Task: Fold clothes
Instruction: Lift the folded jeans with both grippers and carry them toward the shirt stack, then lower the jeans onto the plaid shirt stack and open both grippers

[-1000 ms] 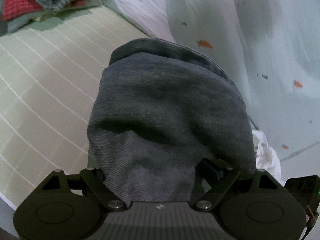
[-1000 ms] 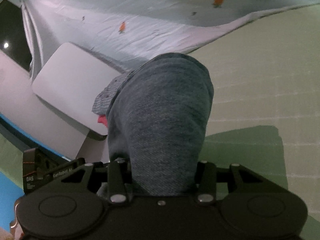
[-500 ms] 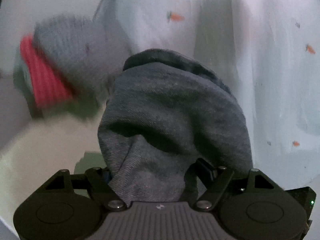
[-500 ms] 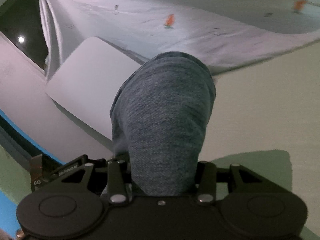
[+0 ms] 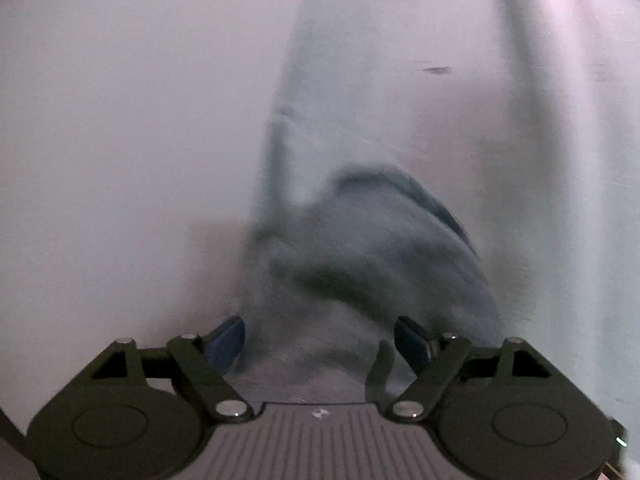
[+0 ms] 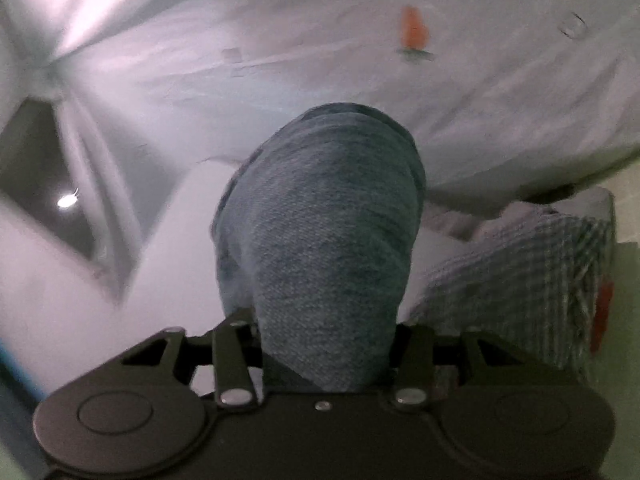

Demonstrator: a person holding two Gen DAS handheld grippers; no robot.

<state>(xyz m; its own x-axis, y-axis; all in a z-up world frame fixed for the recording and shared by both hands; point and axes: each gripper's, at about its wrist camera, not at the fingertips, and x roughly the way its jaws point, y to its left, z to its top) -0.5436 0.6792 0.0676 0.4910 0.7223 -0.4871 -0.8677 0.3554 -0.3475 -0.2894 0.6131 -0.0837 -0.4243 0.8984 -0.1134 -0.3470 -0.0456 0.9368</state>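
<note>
I am clamping the denim (image 6: pixel 320 240) in my right gripper (image 6: pixel 324 344), the cloth bulging out ahead. My left gripper (image 5: pixel 320 344) is standing open around a blurred fold of denim (image 5: pixel 372 252). A checked cloth (image 6: pixel 520 272) is lying beside, a white sheet (image 6: pixel 480 100) behind.

Left gripper (image 5: pixel 320 336) jaws parted; right gripper (image 6: pixel 326 336) jaws clamped, both raised

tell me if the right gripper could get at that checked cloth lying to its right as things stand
Probably not yet. The right gripper is shut on the grey-blue garment, so its jaws are full. The checked cloth lies uncovered beside it, but the garment must be released first.
</note>
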